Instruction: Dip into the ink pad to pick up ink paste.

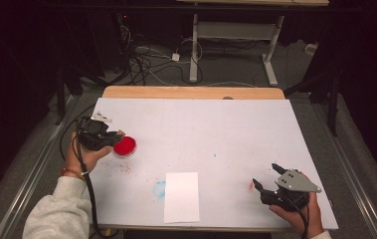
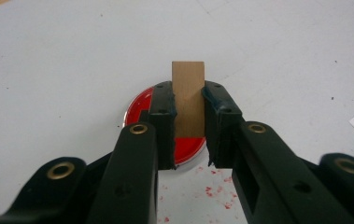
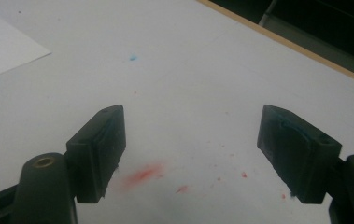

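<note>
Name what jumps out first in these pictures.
The round red ink pad at the table's left, bright against the white table cover. The left gripper holds a wooden stamp block right over it. Nearer the front edge lies a white sheet of paper, and the right gripper rests open at the right.

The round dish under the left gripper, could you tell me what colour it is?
Bright red inside, the dish has a pale rim; the left gripper view shows it best.

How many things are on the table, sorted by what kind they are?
Red ink pads: 1
Wooden stamp blocks, held in the left gripper over the ink pad: 1
White paper sheets: 1
Grippers, left and right gripper: 2
Total: 5
</note>
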`<move>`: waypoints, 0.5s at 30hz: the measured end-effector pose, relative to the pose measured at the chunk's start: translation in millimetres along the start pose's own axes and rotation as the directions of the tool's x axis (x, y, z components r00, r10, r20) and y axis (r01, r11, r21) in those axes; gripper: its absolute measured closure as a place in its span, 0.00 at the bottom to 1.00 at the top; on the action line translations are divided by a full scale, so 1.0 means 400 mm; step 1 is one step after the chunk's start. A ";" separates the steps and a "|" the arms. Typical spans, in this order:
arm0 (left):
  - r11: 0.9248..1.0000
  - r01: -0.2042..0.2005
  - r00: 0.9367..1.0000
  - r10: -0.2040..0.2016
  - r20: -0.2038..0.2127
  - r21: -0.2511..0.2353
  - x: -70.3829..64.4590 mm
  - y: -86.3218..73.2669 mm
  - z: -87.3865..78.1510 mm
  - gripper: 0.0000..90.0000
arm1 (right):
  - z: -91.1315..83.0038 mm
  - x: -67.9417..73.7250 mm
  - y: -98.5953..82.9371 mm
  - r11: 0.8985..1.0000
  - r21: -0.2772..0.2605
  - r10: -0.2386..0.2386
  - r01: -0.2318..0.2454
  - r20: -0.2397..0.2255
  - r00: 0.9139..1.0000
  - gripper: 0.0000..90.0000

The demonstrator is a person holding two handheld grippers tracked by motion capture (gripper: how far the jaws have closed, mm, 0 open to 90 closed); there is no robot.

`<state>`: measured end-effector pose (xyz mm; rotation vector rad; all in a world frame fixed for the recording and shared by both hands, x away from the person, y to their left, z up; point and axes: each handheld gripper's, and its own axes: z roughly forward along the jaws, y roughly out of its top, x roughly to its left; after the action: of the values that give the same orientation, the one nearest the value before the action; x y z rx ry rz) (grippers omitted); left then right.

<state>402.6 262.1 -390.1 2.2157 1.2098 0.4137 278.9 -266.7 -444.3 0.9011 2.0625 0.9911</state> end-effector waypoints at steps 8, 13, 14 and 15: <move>1.000 -0.022 1.000 0.022 0.017 0.008 -0.009 0.017 -0.005 0.82 | -0.005 -0.002 -0.002 1.000 -0.001 0.007 -0.007 0.005 1.000 0.27; 0.999 -0.036 0.999 0.035 0.024 0.030 -0.009 0.026 0.000 0.82 | -0.009 0.000 -0.008 1.000 0.010 0.000 0.000 0.006 1.000 0.27; 0.999 -0.043 0.999 0.042 0.028 0.034 -0.009 0.028 0.000 0.82 | -0.010 -0.001 -0.008 1.000 0.009 0.001 -0.001 0.007 1.000 0.27; 0.998 -0.047 0.999 0.046 0.026 0.037 -0.010 0.030 0.001 0.82 | -0.012 -0.003 -0.008 1.000 0.005 0.000 0.000 0.010 1.000 0.27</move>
<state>408.5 253.7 -382.9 2.2778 1.1638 0.3827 274.8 -270.8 -444.2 0.9066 2.0572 0.9804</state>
